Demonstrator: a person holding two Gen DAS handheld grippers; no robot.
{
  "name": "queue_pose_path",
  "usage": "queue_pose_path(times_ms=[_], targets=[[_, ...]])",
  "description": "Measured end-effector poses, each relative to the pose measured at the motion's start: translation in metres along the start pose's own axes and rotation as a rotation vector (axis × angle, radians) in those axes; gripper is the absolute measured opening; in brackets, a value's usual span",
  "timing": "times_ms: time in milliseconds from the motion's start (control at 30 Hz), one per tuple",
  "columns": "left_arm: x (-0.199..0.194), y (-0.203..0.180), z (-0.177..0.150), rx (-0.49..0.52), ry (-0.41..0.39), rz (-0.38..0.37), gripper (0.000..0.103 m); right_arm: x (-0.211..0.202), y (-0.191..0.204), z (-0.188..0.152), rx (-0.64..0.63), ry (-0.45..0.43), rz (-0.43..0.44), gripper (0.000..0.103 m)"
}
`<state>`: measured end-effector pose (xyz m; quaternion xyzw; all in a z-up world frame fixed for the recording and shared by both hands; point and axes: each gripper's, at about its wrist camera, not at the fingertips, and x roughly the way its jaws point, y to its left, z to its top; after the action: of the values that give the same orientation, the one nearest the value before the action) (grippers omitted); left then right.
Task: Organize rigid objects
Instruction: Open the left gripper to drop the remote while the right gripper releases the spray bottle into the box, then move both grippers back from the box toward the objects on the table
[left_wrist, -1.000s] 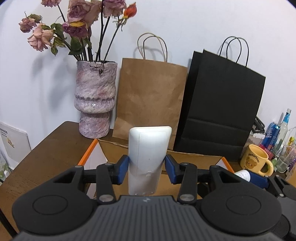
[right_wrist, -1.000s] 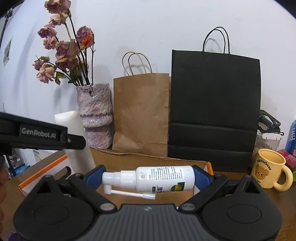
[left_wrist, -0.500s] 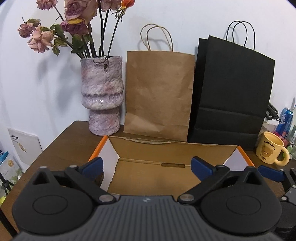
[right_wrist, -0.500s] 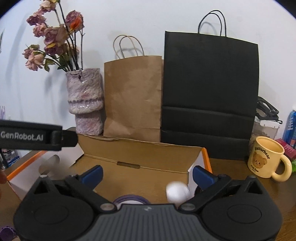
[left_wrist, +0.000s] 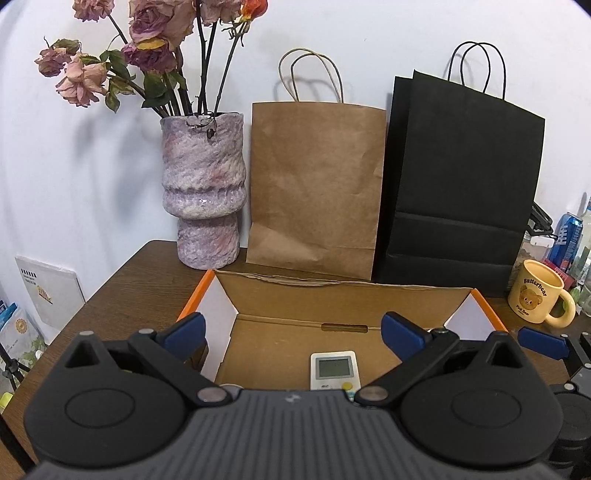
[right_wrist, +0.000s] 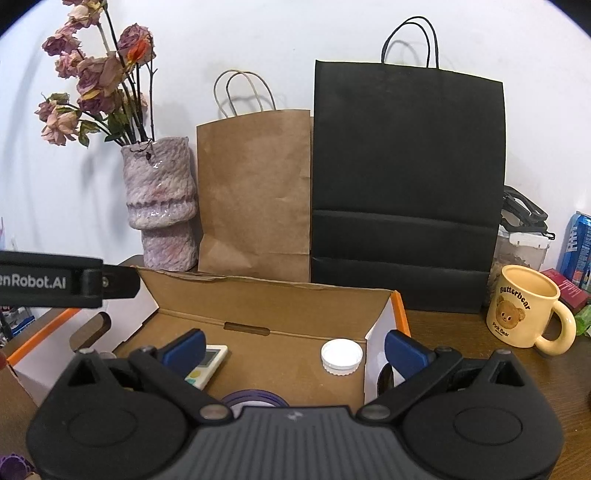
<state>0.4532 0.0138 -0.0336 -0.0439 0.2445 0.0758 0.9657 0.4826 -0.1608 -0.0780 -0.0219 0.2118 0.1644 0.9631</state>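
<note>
Box: we see the open brown cardboard box with orange edges (left_wrist: 343, 295) on the dark wooden desk (left_wrist: 122, 291), right under both tools.
Remote: the white remote control with a small grey screen (left_wrist: 334, 369) lies flat on the box floor, face up, towards the middle.
Bottle: a white ribbed plastic cap (right_wrist: 341, 356), what we take to be the end of a bottle, sits by the right inner wall; the rest we cannot make out.
Purple item: a purple ring-shaped thing (right_wrist: 255, 398) peeks over the near edge, mostly hidden by the tool body.
Left tool (left_wrist: 291, 328): spread wide, nothing between the blue pads, hovering above the box.
Right tool (right_wrist: 293, 345): also wide apart and empty, above the box.
Progress: we judge these pieces stowed; whether more loose items wait, the views don't tell.
Surroundings: the yellow bear-print mug (right_wrist: 526, 306) stands on the desk well right of the box, while the mottled purple ceramic vase of dried roses (left_wrist: 203, 188), brown paper bag (left_wrist: 314, 192) and black paper bag (left_wrist: 461, 184) line the wall behind.
</note>
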Motion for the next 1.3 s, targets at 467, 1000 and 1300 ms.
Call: queue_pose_path(times_ms=[467,1000,1300], targets=[[-0.022,0.005,-0.006,-0.008,-0.018,-0.003,0.103,-0.023,-0.007,-0.007,0.003,-0.029,-0.008,0.103],[-0.059,0.009,-0.024,0.007,-0.028,-0.007,0.103,-0.068,-0.009,-0.026,0.019,-0.041,-0.012,0.103],[-0.084,0.007,-0.036,0.015,-0.037,-0.013,0.103,-0.096,-0.004,-0.035,0.008,-0.053,-0.003,0.103]])
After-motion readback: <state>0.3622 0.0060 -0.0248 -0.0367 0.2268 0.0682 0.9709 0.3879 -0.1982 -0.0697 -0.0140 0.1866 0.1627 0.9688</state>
